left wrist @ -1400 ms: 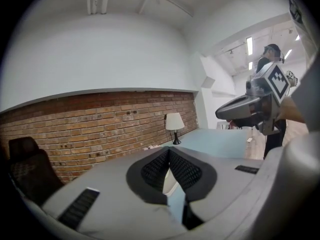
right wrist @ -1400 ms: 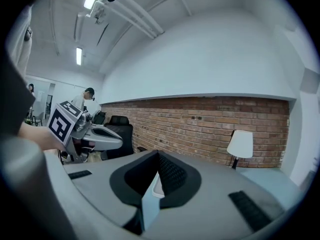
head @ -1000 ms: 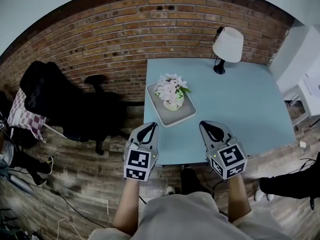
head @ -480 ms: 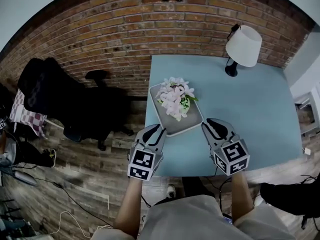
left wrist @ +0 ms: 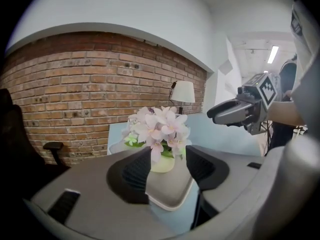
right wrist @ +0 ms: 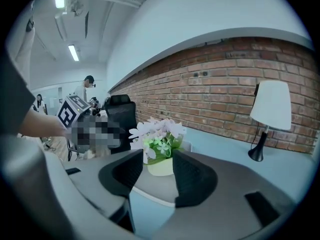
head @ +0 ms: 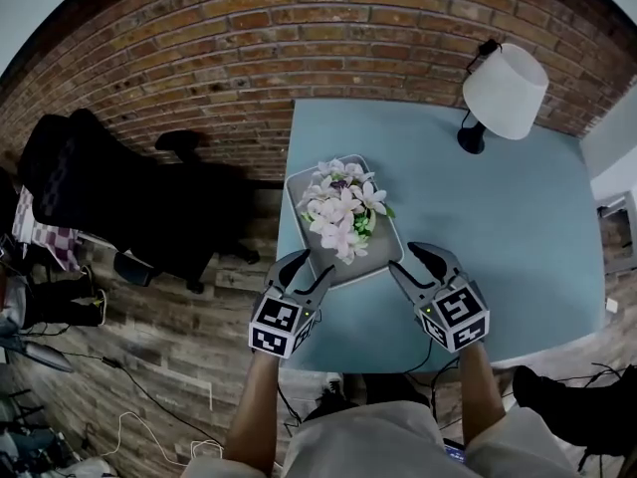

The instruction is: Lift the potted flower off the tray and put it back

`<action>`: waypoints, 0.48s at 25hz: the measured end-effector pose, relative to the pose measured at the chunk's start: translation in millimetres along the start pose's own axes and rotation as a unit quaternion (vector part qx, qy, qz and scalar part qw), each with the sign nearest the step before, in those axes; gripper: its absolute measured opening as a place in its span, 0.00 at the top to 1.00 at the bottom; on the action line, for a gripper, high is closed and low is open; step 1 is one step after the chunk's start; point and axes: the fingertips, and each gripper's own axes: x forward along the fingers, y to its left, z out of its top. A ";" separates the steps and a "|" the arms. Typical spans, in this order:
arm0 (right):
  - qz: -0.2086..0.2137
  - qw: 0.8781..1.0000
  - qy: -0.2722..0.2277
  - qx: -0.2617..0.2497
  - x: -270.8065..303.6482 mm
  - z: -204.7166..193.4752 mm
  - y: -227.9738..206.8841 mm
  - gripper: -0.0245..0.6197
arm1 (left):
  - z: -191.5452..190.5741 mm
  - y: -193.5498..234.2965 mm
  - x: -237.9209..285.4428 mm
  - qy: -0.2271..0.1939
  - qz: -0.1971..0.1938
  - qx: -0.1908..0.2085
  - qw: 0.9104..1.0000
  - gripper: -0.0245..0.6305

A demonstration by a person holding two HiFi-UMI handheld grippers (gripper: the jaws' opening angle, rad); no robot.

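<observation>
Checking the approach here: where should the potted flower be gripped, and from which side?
Probably the pale round pot, on its side walls below the blooms, coming in low from the table's near edge. Seen from above the blooms hide the pot, while the shallow tray leaves its walls exposed.

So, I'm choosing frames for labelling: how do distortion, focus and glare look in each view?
Head view: fisheye bows the brick wall, potted flower sharp. Left gripper view: flower slightly soft, dark vignette around. Right gripper view: ceiling lights bright, lamp evenly lit.
</observation>
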 end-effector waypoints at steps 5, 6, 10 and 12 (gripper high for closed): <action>0.034 0.999 0.022 -0.006 29.7 -20.2 -15.1 0.63 | -18.5 10.5 24.9 0.012 -0.005 -0.010 1.000 0.57; 0.041 0.999 0.025 -0.009 36.9 -23.4 -17.8 0.63 | -21.9 12.8 29.4 0.017 -0.007 -0.009 1.000 0.57; 0.064 0.998 0.027 -0.008 68.9 -35.4 -32.8 0.62 | -32.4 22.0 54.2 0.034 -0.019 -0.001 0.999 0.54; 0.077 0.997 0.030 -0.006 83.1 -42.3 -38.5 0.61 | -38.3 24.5 66.5 0.040 -0.025 0.004 0.999 0.52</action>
